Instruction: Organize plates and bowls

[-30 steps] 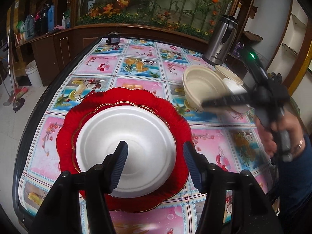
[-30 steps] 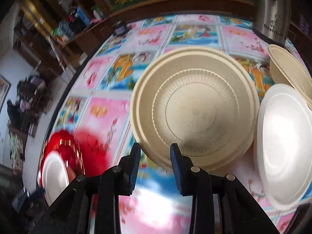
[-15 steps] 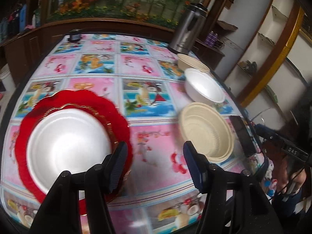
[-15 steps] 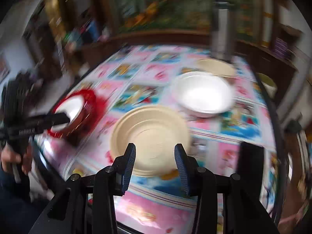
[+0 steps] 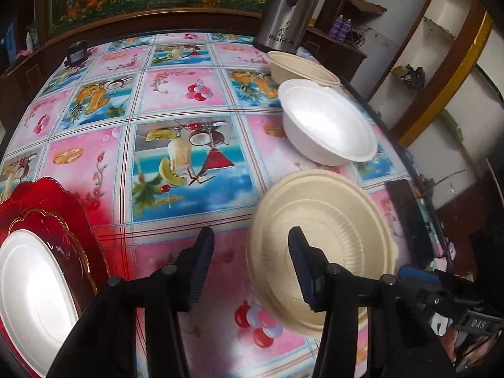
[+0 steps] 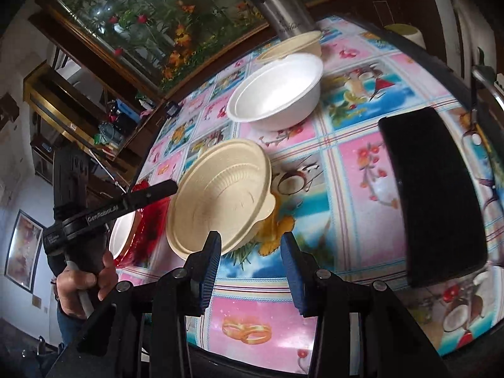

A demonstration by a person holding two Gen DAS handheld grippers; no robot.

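Observation:
A beige bowl [image 5: 324,245] [image 6: 220,195] sits near the table's front edge. My left gripper [image 5: 252,267] is open and empty, its right finger over the bowl's near left rim. My right gripper [image 6: 250,267] is open and empty, just in front of the same bowl. A white bowl [image 5: 327,126] [image 6: 277,91] stands behind it, and a second beige bowl [image 5: 299,67] [image 6: 293,45] further back. A white plate [image 5: 34,302] lies on a red plate [image 5: 50,208] at the left.
A steel thermos [image 5: 289,9] [image 6: 280,3] stands at the back. A black phone [image 6: 434,195] [image 5: 412,217] lies at the table's right edge. A small dark jar [image 5: 75,53] sits at the far left. The patterned tablecloth [image 5: 189,157] covers the table.
The right gripper has let go of the beige bowl, set it on the table and drawn back. The left gripper has swung from the red plate rightward to the beige bowl.

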